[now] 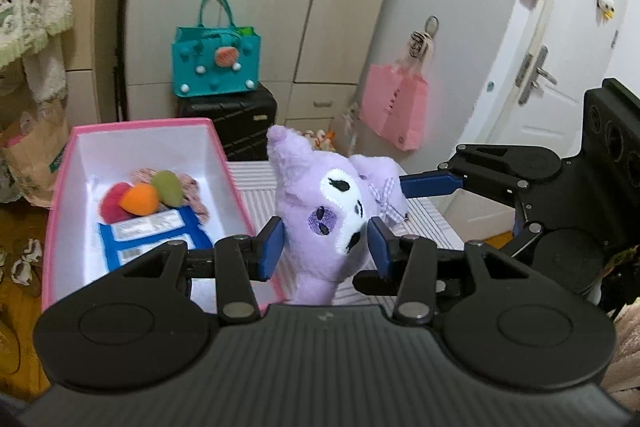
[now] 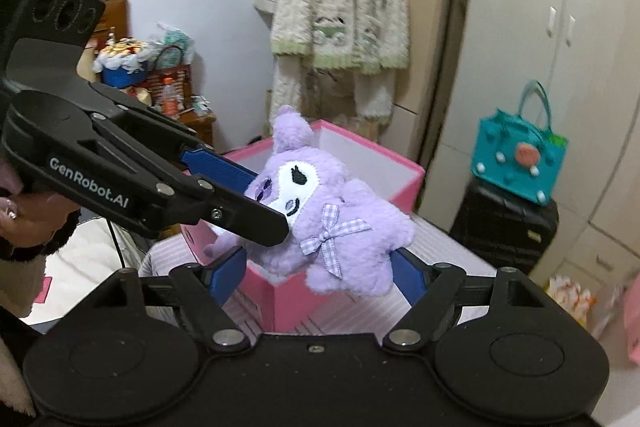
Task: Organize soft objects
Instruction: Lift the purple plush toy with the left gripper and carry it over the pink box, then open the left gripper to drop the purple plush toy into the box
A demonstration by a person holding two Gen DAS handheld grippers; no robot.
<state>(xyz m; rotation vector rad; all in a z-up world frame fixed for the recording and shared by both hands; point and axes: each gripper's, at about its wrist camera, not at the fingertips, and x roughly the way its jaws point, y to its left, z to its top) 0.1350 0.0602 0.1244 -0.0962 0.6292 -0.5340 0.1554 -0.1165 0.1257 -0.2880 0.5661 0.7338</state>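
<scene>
While the left gripper [image 1: 324, 247] clamps the purple plush toy [image 1: 336, 203] by its face, just right of the open pink box [image 1: 64, 179] holding small soft pieces [image 1: 140, 199], the right gripper [image 2: 320, 277] stands wide beside its body, pads apart.

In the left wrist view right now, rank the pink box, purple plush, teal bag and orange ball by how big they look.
1. pink box
2. purple plush, though nearness to the camera inflates it
3. teal bag, farther back
4. orange ball
</scene>
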